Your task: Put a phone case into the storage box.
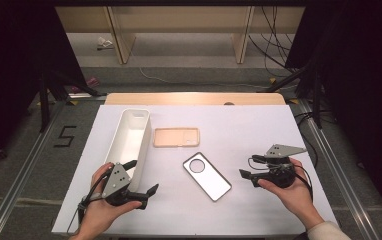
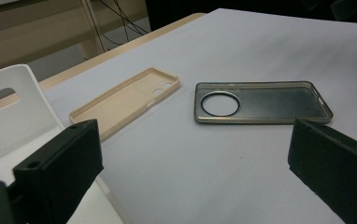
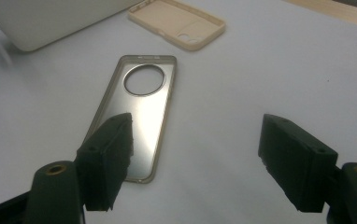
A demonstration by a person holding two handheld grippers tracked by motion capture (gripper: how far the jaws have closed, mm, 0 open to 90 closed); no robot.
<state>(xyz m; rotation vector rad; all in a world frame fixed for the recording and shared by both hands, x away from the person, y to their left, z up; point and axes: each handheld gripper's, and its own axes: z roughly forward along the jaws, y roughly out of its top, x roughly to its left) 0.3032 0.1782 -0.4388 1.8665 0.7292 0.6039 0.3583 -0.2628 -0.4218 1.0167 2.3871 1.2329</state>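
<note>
Both tongs [image 1: 148, 195] [image 1: 248, 168] open (empty); clear phone case [image 1: 207, 176] diagonal, camera hole far-left.

The clear phone case [image 1: 206, 176] at the centre of the high view looks like glossy, see-through plastic with a smoky tint. The beige phone case [image 1: 176, 137] above it is matt and rubbery. The white bin [image 1: 129, 145] at left is smooth plastic. The table [image 1: 239, 130] is covered in matt white, with a pale wooden edge at the top.
</note>
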